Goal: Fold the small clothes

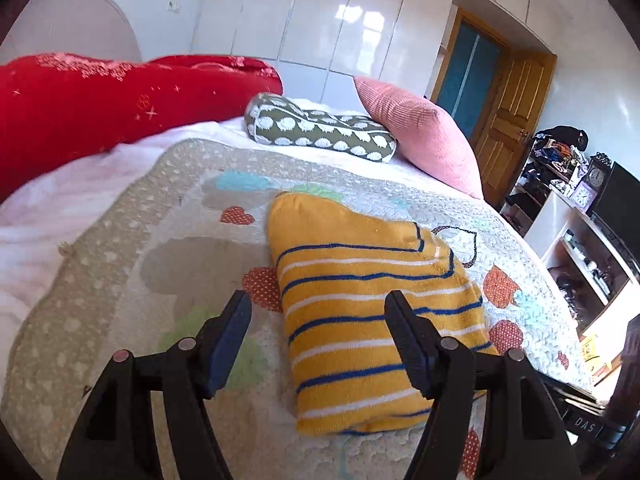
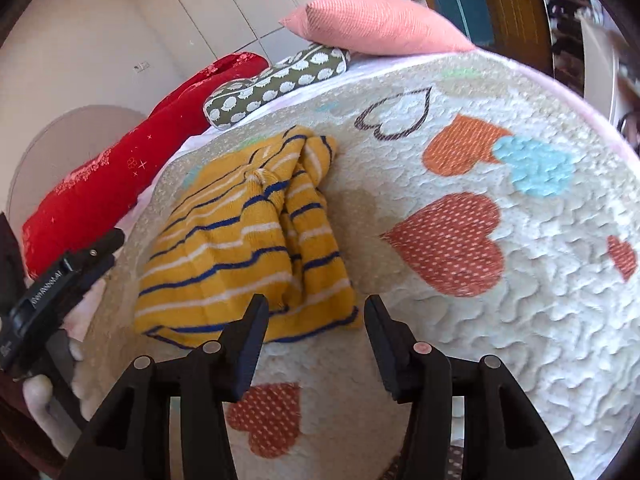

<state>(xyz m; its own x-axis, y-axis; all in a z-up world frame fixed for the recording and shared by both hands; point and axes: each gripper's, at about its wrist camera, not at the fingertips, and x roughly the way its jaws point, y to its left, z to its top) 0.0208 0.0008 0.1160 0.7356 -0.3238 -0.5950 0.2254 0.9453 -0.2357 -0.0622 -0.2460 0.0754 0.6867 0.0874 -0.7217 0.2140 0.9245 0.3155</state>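
The bed point(image 1: 48, 216) carries a quilted heart-print blanket point(image 1: 168, 208), and on that blanket lies the task's thing, a small yellow garment point(image 1: 360, 304) with blue and white stripes, already folded into a thick narrow bundle. Beyond it, well apart, are a red cushion point(image 1: 100, 96), a pink pillow point(image 1: 420, 128) and a green patterned pillow point(image 1: 320, 130).

Seen from the right wrist, the garment point(image 2: 240, 240) looks less tidy than from the left: a loose flap runs along its right side and the far end is bunched.

The left gripper point(image 1: 318, 302) hangs over the near end of the bundle with its jaws apart and nothing pinched between them. The right gripper point(image 2: 316, 308) sits at the near hem, jaws likewise apart and empty, the hem just beyond its tips.

My judgement is that the fold is almost done and the step in hand is tidying. To do it well, take the loose flap by its edge only, lay it flat over the stack, and keep the other gripper pressing lightly so the layers underneath do not slide or spring open
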